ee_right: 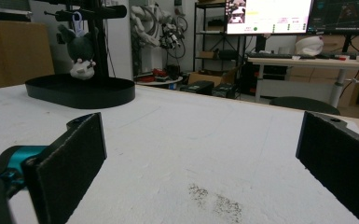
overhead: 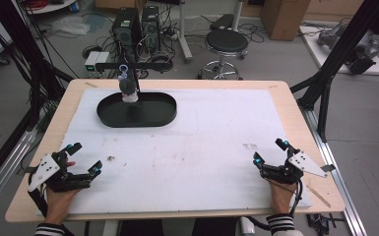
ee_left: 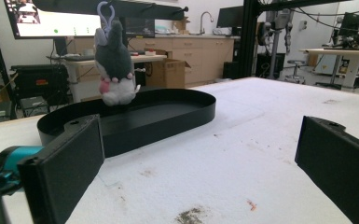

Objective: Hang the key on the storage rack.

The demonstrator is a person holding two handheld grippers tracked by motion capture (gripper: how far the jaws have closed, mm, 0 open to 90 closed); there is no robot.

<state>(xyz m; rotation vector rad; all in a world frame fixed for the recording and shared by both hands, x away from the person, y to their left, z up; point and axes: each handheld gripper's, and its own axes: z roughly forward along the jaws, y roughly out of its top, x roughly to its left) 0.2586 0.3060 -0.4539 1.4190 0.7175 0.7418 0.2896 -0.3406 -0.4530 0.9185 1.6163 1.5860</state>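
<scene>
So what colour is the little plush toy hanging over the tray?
The plush toy is dark grey with a white and pink bottom, clearest in the left gripper view.

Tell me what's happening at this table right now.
A person sits at the table with the left gripper and right gripper resting near its front corners, jaws open and empty. At the far left, a small grey and white plush keychain hangs by its loop from a black stand over an oval black tray. Neither gripper is near the plush.
</scene>
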